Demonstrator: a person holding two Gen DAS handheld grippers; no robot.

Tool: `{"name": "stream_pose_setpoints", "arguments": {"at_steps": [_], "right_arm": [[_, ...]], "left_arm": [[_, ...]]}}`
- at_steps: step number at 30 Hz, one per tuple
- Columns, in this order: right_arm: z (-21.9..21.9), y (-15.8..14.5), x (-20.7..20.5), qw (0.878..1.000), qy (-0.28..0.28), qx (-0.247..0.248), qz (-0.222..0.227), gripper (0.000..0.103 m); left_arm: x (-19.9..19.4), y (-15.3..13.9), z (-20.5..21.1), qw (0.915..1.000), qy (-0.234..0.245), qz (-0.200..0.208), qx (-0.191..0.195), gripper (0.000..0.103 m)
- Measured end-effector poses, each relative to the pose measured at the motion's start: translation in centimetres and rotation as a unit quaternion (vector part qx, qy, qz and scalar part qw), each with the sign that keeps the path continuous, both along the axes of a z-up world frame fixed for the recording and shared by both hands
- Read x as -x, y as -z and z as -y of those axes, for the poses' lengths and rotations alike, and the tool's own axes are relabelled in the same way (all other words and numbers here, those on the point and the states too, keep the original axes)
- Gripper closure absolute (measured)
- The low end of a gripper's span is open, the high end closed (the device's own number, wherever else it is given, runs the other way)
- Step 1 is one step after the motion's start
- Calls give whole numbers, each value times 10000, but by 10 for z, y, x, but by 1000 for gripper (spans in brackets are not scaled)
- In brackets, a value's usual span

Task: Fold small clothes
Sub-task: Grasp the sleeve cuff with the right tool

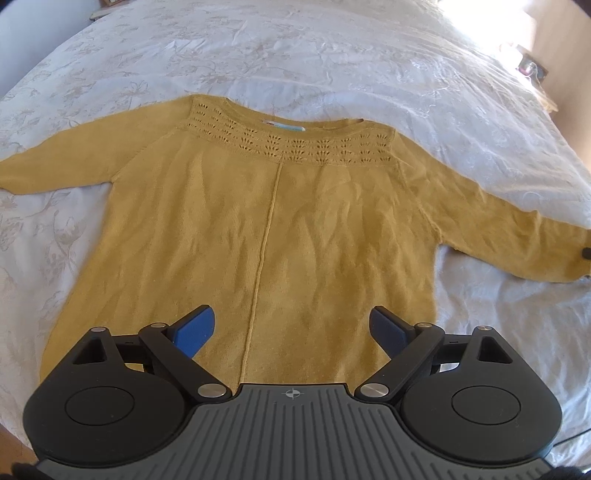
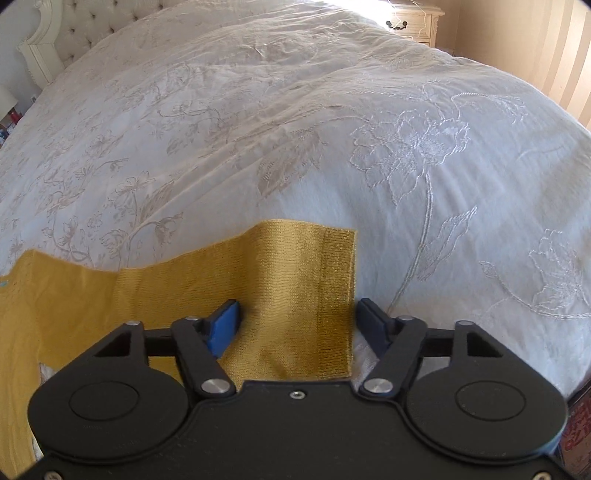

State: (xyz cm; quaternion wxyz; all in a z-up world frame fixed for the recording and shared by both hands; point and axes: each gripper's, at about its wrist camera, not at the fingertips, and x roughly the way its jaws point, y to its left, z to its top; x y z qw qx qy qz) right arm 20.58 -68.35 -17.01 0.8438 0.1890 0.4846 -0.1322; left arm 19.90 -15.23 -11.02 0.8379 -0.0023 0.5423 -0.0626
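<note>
One mustard-yellow knitted sweater [image 1: 295,221] with a lace-pattern yoke lies flat and face-up on the bed, both of its two sleeves spread outward; its left sleeve [image 1: 48,166] runs to the picture's left edge, its right sleeve [image 1: 517,236] reaches right; a small label [image 1: 286,126] sits inside the neckline. The left gripper [image 1: 291,325] hovers above the sweater's lower body, its jaws spread wide and holding nothing, one blue pad [image 1: 195,332] on either side of the centre seam; the right gripper [image 2: 295,317] is likewise released, its jaws straddling the ribbed cuff [image 2: 334,295] of the right sleeve. The white floral-embroidered bedspread [image 2: 295,129] covers the bed; a cream tufted headboard [image 2: 74,33] stands far left, a pale wooden nightstand [image 2: 413,22] far right.
</note>
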Motion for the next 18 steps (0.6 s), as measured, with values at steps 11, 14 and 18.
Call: {"name": "stream_pose_setpoints", "arguments": {"at_steps": [11,14,18], "right_arm": [[-62,-57,-17,9943,-216,-651,822,85],[-93,-77,-28,9890,-345,-913,1109,85],[-150,-102,-49,9802,-587,-1245,1421,85]], "left_arm": [[-10,7,-17,9998,100,-5,147,12],[-17,10,-26,9995,212,10,232,12],[-28,14,-46,9989,339,37,331,12]]}}
